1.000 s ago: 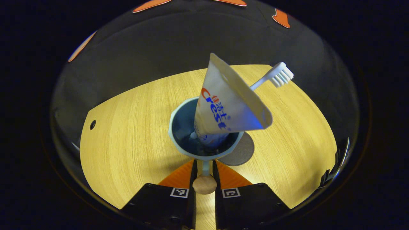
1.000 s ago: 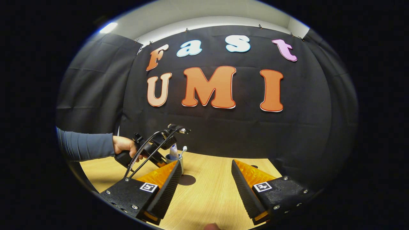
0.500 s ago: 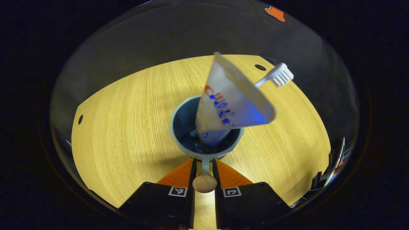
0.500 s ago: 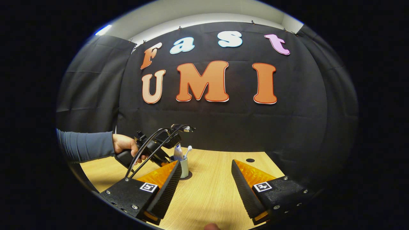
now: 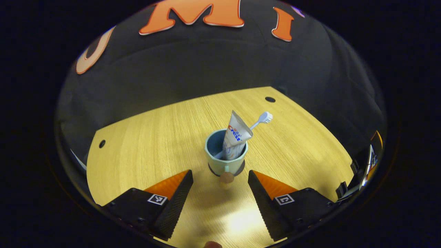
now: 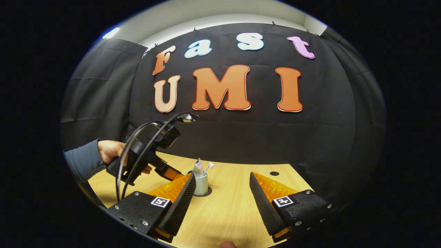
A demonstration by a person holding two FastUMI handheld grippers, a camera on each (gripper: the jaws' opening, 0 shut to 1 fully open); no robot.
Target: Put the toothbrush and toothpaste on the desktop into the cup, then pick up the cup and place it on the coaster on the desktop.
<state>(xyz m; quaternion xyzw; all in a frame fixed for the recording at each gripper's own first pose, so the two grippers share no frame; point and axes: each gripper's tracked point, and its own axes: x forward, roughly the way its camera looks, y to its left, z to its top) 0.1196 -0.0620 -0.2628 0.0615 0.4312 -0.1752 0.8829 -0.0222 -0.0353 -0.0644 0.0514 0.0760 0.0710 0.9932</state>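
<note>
Cup (image 5: 225, 162): pale blue-green outside, darker blue inside; its handle ended in a tan knob (image 5: 226, 178). Toothpaste (image 5: 235, 135): white tube with red and blue print, blue shading near the lower end. Toothbrush (image 5: 262, 119): white all over, bristles included. Coaster (image 5: 242, 168): dark grey, showing as a thin rim under the cup. Desktop (image 5: 151, 137): light yellow wood with fine straight grain and small black round holes. Sleeve (image 6: 81, 161) in the right gripper view: grey-blue. Each gripper body carried 1 black-and-white square marker.
</note>
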